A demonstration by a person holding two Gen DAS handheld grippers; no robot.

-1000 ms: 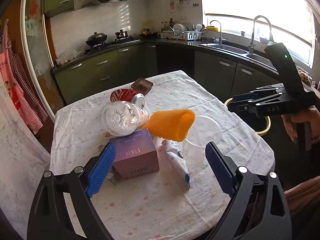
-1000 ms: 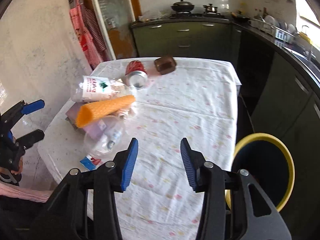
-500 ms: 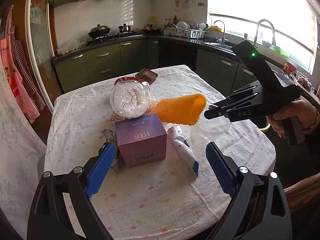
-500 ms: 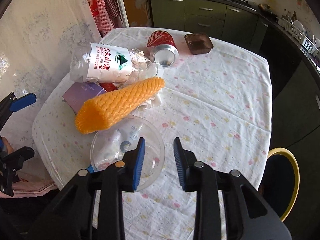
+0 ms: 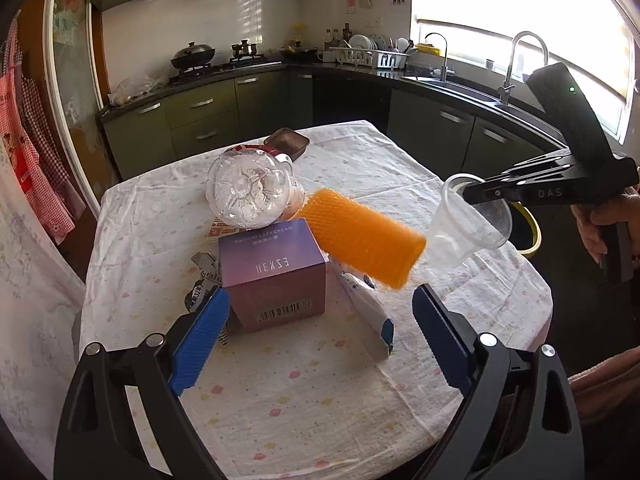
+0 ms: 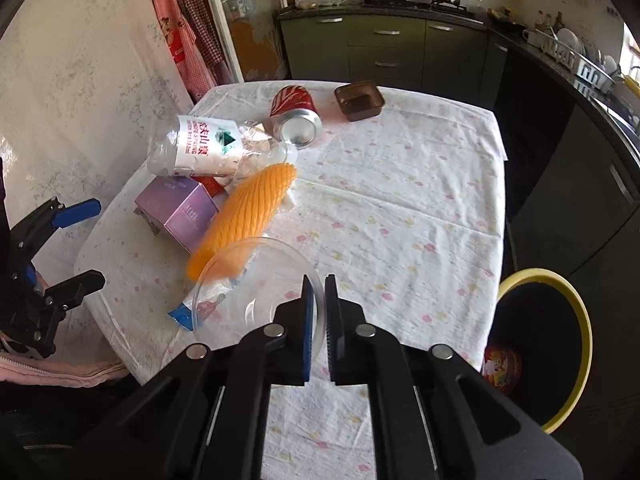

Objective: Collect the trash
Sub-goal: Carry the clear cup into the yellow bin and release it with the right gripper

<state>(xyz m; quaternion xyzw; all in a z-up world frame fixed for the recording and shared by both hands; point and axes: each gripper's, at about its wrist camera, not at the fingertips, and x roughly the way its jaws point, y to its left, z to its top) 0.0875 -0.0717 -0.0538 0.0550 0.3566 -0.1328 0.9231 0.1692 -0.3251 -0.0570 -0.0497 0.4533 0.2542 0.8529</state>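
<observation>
My right gripper (image 6: 319,328) is shut on the rim of a clear plastic cup (image 6: 244,300) and holds it tilted above the table; it also shows in the left wrist view (image 5: 468,220). My left gripper (image 5: 316,344) is open and empty, near a purple box (image 5: 272,272). An orange foam net sleeve (image 5: 360,236), a clear plastic bottle (image 5: 248,192), a white and blue tube (image 5: 370,312), a red can (image 6: 296,114) and a brown tray (image 6: 359,101) lie on the table (image 6: 400,220).
A yellow-rimmed dark bin (image 6: 540,344) stands on the floor to the right of the table. Dark green kitchen cabinets (image 5: 200,120) run along the back and right. A wall with hanging aprons (image 6: 180,40) is on the left.
My right gripper has closed on the cup's rim and lifted the cup off the table. The left gripper has moved slightly nearer the purple box and stays open.
</observation>
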